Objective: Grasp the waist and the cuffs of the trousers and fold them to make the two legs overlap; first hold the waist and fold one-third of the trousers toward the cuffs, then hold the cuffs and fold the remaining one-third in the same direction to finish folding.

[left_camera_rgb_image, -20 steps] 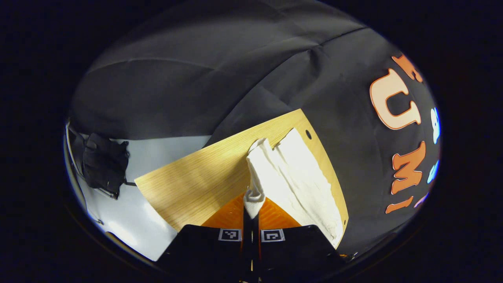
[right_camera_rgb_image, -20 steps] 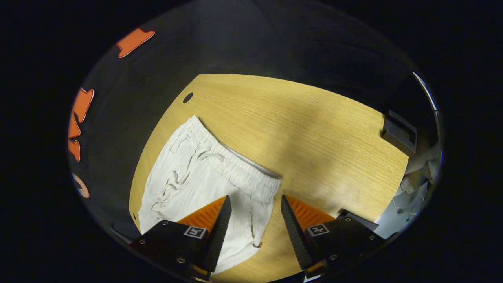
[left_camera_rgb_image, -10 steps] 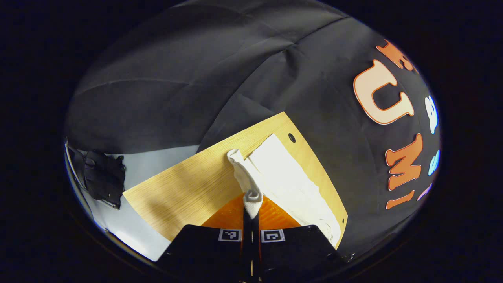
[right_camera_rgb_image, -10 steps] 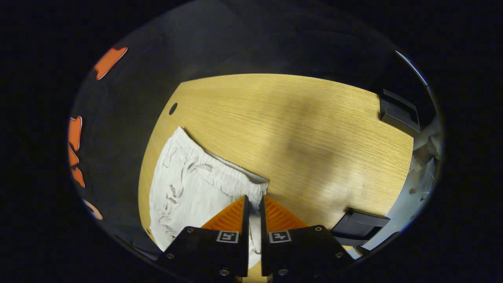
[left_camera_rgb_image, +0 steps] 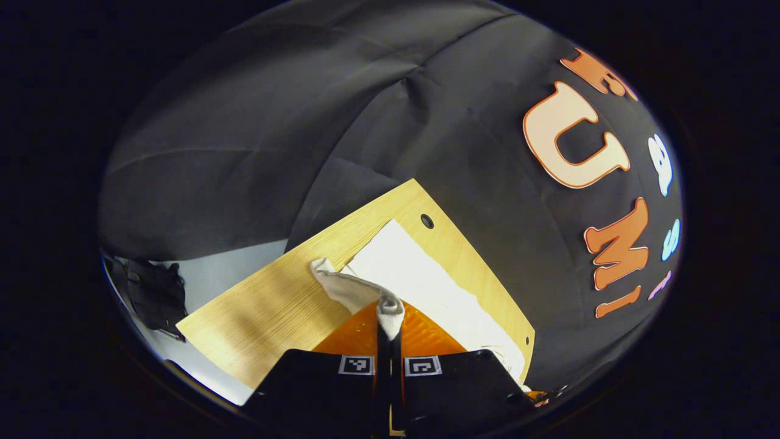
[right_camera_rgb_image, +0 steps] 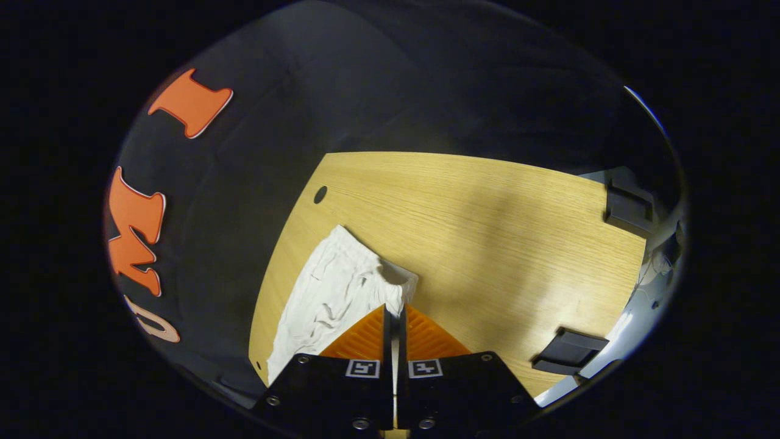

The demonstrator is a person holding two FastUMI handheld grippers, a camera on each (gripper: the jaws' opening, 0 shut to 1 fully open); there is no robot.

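right tongs (right_camera_rgb_image: 394, 317) have clamped the trousers (right_camera_rgb_image: 332, 292) waist (left tongs (left_camera_rgb_image: 390, 317) pinch too).

L cam: low over table (left_camera_rgb_image: 268, 305) | R cam: low, opposite end | shared: trousers (right_camera_rgb_image: 332, 292)

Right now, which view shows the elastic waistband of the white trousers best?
The right gripper view: the gathered waistband lies just ahead of the right gripper, which is pinching it. The left gripper view shows flat white cloth and the end pinched by the left gripper.
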